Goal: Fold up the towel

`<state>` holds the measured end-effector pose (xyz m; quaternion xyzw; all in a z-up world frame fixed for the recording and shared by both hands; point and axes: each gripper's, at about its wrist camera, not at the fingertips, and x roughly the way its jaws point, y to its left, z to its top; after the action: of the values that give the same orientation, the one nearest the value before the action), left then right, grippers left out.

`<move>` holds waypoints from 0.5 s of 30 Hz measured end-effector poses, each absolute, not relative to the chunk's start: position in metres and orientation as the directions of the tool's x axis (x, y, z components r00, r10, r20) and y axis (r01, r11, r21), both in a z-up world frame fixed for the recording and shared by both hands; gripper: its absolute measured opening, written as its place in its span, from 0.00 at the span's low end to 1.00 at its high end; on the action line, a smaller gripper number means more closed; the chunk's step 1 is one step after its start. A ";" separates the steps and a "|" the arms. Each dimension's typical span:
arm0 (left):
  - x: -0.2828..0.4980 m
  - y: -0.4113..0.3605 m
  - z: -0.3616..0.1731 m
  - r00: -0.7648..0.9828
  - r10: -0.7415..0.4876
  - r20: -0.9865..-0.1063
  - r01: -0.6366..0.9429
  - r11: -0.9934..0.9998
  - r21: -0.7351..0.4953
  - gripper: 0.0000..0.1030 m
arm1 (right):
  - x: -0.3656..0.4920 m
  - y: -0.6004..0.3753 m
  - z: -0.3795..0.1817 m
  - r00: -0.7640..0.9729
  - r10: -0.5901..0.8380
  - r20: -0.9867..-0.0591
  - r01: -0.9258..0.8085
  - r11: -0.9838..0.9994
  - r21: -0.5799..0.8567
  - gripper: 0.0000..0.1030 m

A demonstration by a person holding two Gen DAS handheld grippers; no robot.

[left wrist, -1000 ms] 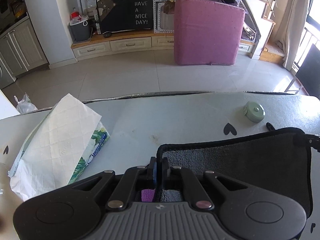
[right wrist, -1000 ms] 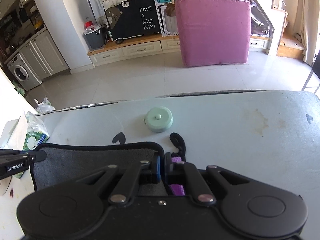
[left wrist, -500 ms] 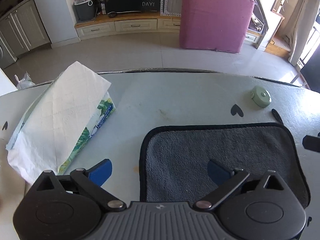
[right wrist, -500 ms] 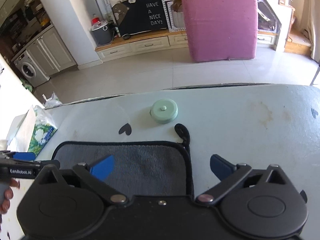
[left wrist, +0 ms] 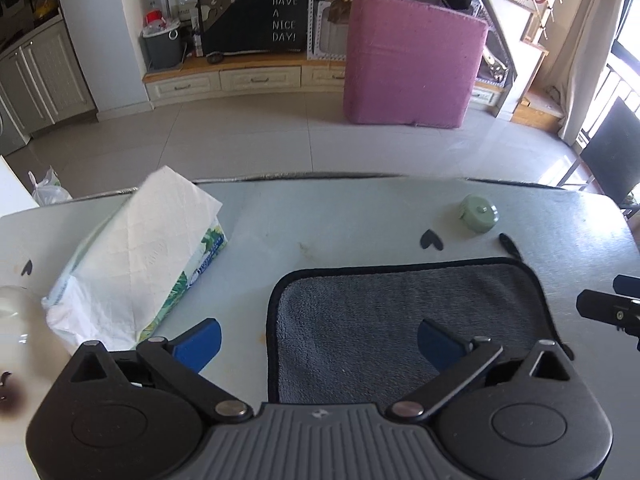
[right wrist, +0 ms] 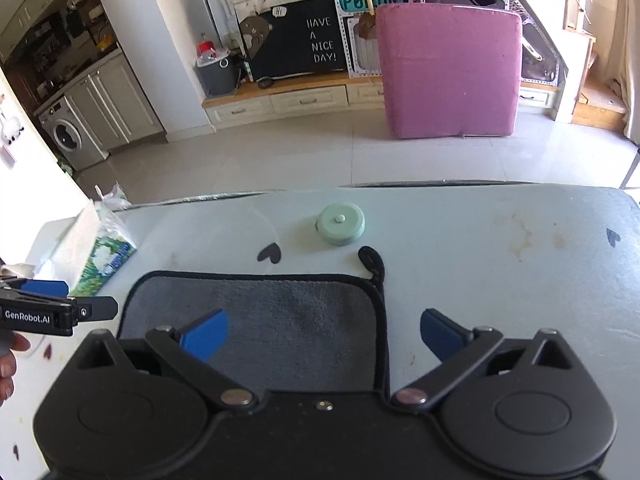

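Note:
A grey towel with a black hem [left wrist: 376, 320] lies flat on the pale table [left wrist: 320, 216]; it also shows in the right wrist view [right wrist: 280, 316]. Its black hanging loop [right wrist: 372, 260] sticks out at the far right corner. My left gripper [left wrist: 318, 340] is open and empty above the towel's left edge, blue pads spread wide. My right gripper [right wrist: 324, 336] is open and empty above the towel's right edge. Each gripper shows at the edge of the other's view.
A tissue pack [left wrist: 136, 256] lies on the table to the left of the towel. A round green tape measure [left wrist: 478, 218] sits beyond the towel's far right corner. A clear glass [left wrist: 10, 316] stands at the far left. The table's far edge runs beyond them.
Both grippers were shut on the towel's folded edge a second ago. They have opened, let go and pulled back and up; the towel now lies flat.

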<state>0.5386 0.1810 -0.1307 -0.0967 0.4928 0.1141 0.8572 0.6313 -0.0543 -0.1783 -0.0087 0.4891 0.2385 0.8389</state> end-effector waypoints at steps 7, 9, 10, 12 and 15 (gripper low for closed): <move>0.518 0.172 -0.106 0.499 0.092 -0.862 -0.288 0.955 -0.065 1.00 | 0.611 -0.059 -0.154 0.417 0.408 -0.812 -0.417 0.880 0.227 0.99; 0.509 0.170 -0.098 0.510 0.087 -0.856 -0.280 0.958 -0.069 1.00 | 0.604 -0.061 -0.147 0.417 0.410 -0.811 -0.417 0.879 0.230 0.99; 0.505 0.168 -0.094 0.514 0.084 -0.854 -0.273 0.959 -0.070 1.00 | 0.600 -0.063 -0.143 0.416 0.415 -0.809 -0.418 0.878 0.235 0.99; 0.497 0.164 -0.088 0.518 0.078 -0.852 -0.263 0.962 -0.072 1.00 | 0.593 -0.066 -0.137 0.411 0.426 -0.806 -0.417 0.874 0.250 0.99; 0.484 0.160 -0.078 0.535 0.070 -0.842 -0.258 0.963 -0.083 1.00 | 0.582 -0.072 -0.127 0.407 0.442 -0.799 -0.408 0.871 0.273 0.99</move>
<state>0.4837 0.1601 -0.0783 -0.0991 0.4730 0.0943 0.8704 0.5818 -0.0718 -0.1266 0.0173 0.4818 0.2535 0.8387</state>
